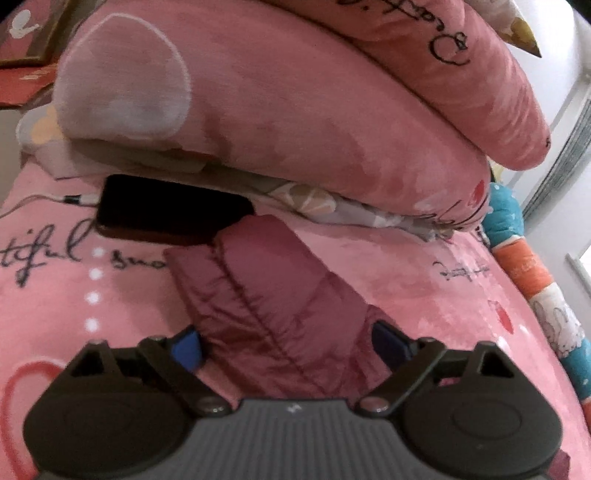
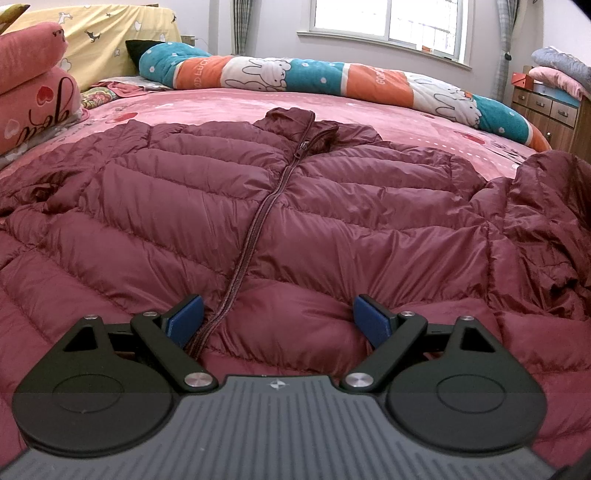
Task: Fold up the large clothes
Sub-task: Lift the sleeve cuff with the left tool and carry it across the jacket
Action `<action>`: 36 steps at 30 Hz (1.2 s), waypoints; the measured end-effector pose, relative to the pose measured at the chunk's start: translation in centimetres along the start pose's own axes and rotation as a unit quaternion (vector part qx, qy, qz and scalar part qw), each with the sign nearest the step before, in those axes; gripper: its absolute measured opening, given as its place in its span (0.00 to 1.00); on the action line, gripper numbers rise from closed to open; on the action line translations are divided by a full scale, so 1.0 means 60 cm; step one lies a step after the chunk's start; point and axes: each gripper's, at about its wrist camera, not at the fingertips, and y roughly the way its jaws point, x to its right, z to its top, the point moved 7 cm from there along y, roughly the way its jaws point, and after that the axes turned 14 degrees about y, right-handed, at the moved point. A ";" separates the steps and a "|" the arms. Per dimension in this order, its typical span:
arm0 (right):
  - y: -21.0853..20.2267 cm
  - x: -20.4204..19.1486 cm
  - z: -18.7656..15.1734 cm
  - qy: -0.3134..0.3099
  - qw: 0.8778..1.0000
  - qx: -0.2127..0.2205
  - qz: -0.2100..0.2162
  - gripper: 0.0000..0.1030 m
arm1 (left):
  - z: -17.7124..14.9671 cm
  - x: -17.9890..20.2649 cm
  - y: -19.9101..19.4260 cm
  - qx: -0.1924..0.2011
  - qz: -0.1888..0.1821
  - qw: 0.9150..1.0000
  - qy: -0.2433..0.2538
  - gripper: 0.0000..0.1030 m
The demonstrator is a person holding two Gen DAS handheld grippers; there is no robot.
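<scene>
The right tool [image 2: 277, 319] stands wide open over the hem of the jacket [image 2: 258, 206], its blue pads [image 2: 373, 325] on either side of the bottom of the zipper [image 2: 266, 206] and gripping nothing. The jacket is a maroon quilted puffer lying front up and zipped on the bed [image 2: 388, 107], hem toward the near edge and collar [image 2: 291, 116] toward the far side. Its body is spread fairly flat with puffy horizontal channels. One sleeve runs off toward the left edge of the bed; the other is bunched in a crumpled heap [image 2: 546, 206] at the right.

The left tool [image 1: 286, 345] is also spread open, and a sleeve [image 1: 273, 299] of the jacket lies between its pads [image 1: 186, 349]. Whether the pads touch the fabric cannot be told, but they are not clamped on it. The sleeve end reaches toward the head of the bed.

Just past the sleeve end a black phone [image 1: 166, 210] lies on the pink sheet [image 1: 424, 302], with a cable [image 1: 77, 199] plugged into it; it is touching or nearly touching the cuff. Behind it two pink pillows [image 1: 295, 110] are stacked, overhanging the phone.

Along the far edge of the bed, beyond the collar, stretches a rolled quilt [image 2: 332, 75] in teal, orange and white with rabbits. At the far left sit the pink pillows [image 2: 33, 99] and a yellow-covered headboard [image 2: 107, 33]. A window [image 2: 388, 22] is in the back wall and a wooden dresser [image 2: 550, 110] with folded bedding on top stands at the far right.
</scene>
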 end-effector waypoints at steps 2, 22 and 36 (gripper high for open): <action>0.000 0.000 0.001 0.000 1.000 0.000 0.000 1.00 | 0.003 0.003 -0.001 0.001 -0.007 1.000 0.000 0.51; 0.018 0.001 0.014 0.020 1.000 -0.011 0.011 1.00 | 0.041 0.088 -0.107 0.073 -0.090 0.993 0.018 0.04; -0.017 0.019 0.026 0.043 0.998 -0.043 0.020 1.00 | 0.010 0.249 -0.247 0.093 -0.185 0.970 0.127 0.04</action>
